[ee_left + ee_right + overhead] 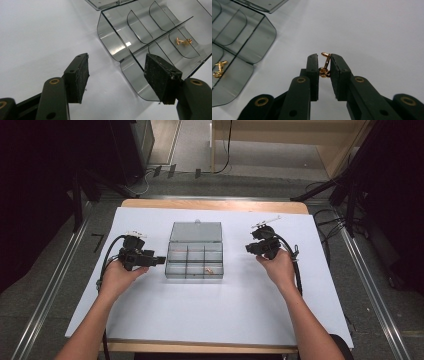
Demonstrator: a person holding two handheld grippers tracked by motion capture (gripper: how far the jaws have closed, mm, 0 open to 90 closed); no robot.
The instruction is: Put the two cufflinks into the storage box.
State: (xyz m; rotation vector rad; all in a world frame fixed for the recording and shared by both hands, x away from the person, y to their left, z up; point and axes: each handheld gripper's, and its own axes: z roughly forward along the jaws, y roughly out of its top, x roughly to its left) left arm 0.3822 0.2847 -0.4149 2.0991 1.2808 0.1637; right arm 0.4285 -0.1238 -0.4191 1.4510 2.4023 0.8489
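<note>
A smoky clear plastic organiser box (195,251) lies open mid-table, its lid (196,231) folded back and its tray split into several compartments. One gold cufflink (208,268) (183,41) (219,69) rests in a front compartment. My right gripper (323,62) (253,247), to the right of the box, is shut on a second gold cufflink (325,67), pinched between its pads above the white mat. My left gripper (116,75) (159,260) stands open at the box's left wall (130,72), with the near corner of the box in front of its jaws.
A white mat (210,315) covers the wooden table, with bare mat on all sides of the box. Both forearms come in from the bottom edge. Cables trail from each gripper. Dark stands and floor rails flank the table.
</note>
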